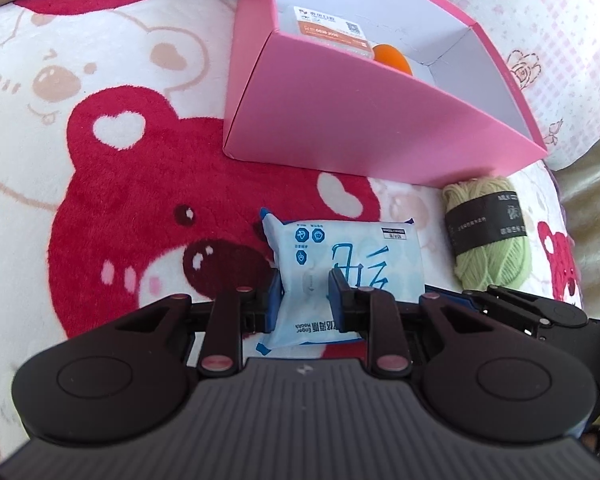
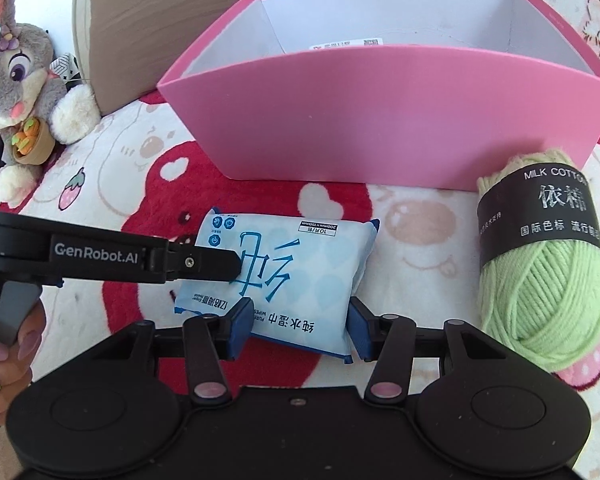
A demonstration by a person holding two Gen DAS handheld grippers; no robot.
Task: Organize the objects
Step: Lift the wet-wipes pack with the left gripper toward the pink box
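A grey plush rabbit (image 2: 18, 76) sits far left of the pink box (image 2: 380, 120), against a brown cushion (image 2: 148, 28), on a blanket (image 2: 420, 232) printed with red bears.

The wipes pack (image 2: 284, 280) lies flat on the blanket just in front of the box, apart from it. Its long axis runs roughly parallel to the box's front wall, slightly slanted, and its printed characters read upside down from both wrist views.

The left hand-held gripper (image 1: 302, 292) is narrowed onto the pack: its blue pads (image 1: 274, 300) pinch a fold of the wrapper at the pack's left end. In the right wrist view this gripper reaches in from the left, with fingers of a hand (image 2: 4, 344) on its handle.

The right hand-held gripper (image 2: 298, 326) stands at a middling width around the pack's near edge, a pad at either side touching or nearly touching the wrapper; I cannot tell whether they press.

Inside the box lie a labelled packet (image 1: 332, 32) and an orange thing (image 1: 392, 58).

A green yarn ball (image 2: 540, 264) with a black band lies just right of the pack, near the box's front right corner, its long axis pointing toward the box.
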